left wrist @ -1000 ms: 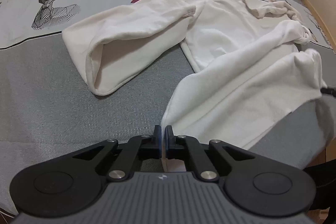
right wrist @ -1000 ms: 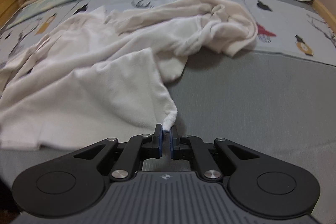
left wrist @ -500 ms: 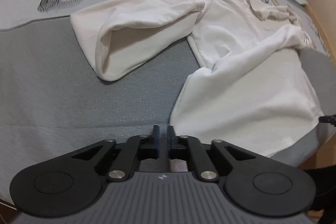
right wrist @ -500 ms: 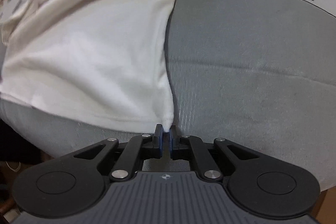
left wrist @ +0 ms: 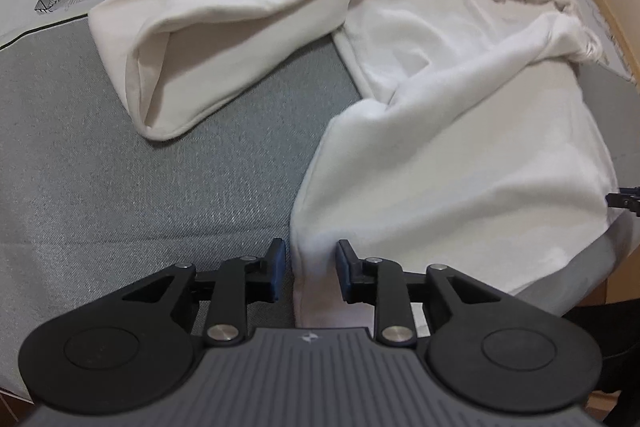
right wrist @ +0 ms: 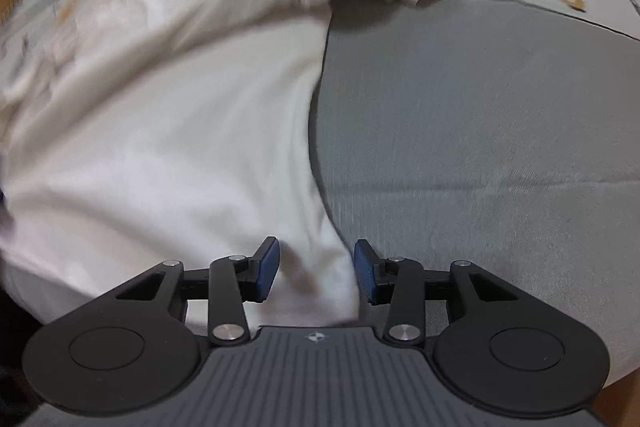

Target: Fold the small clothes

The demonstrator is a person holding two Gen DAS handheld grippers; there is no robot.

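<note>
Left wrist: garment (left wrist: 460,163) corner lies between the left tool's (left wrist: 308,263) just-parted, opening jaws.

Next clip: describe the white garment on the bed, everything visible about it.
The white garment is soft, fleecy-looking cloth, partly spread on the grey bedcover. Its near hem lies fairly flat; one cream sleeve stretches leftward with its cuff gaping open, and the far part is bunched and wrinkled. Each near corner sits between the open jaws of a hand-held gripper, left and right, which have just been opening; no pad visibly presses it.
</note>
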